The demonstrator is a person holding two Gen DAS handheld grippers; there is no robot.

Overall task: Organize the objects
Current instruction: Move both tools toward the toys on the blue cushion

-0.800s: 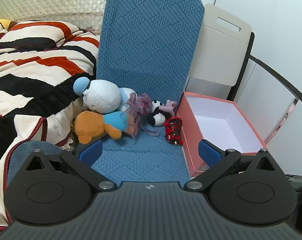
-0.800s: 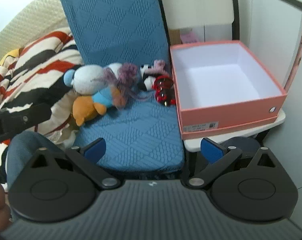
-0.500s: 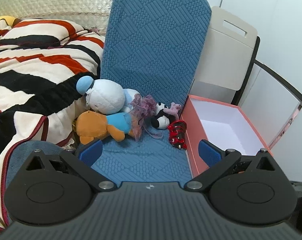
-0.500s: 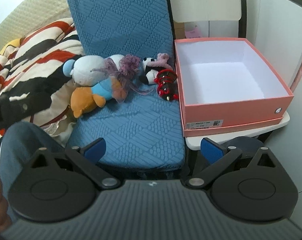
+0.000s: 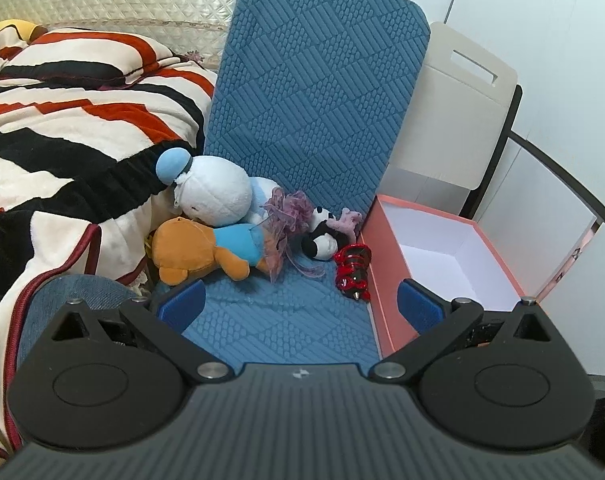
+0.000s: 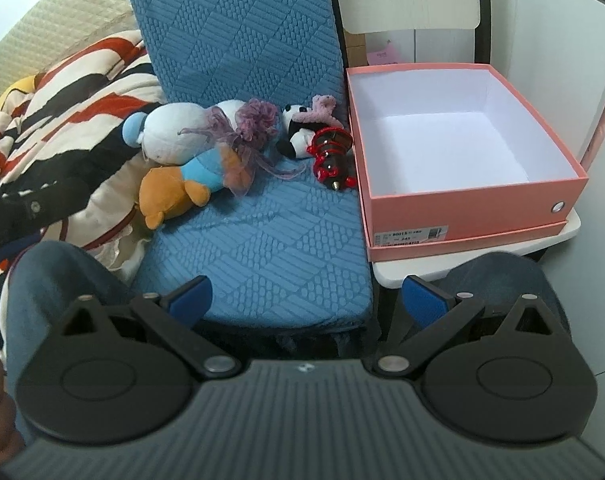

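Both grippers hover short of the toys with nothing between their fingers: the left gripper [image 5: 298, 300] is spread wide, and so is the right gripper [image 6: 308, 298].

The toys lie bunched at the back of the blue seat cushion [image 6: 262, 236]. From the right wrist view the white plush [image 6: 174, 132] sits at 10 o'clock, the orange bear [image 6: 166, 196] below it, the purple tulle bow [image 6: 246, 128] draped across both, and the panda [image 6: 298, 136] and red beaded ornament [image 6: 332, 154] at 12 o'clock, against the pink box [image 6: 470, 200]. The box is open and holds nothing.

The main risk is the tangle: pinching the bow would likely drag a neighbouring plush along. The ornament looks small and slick; a shallow pinch might let it roll off the seat.
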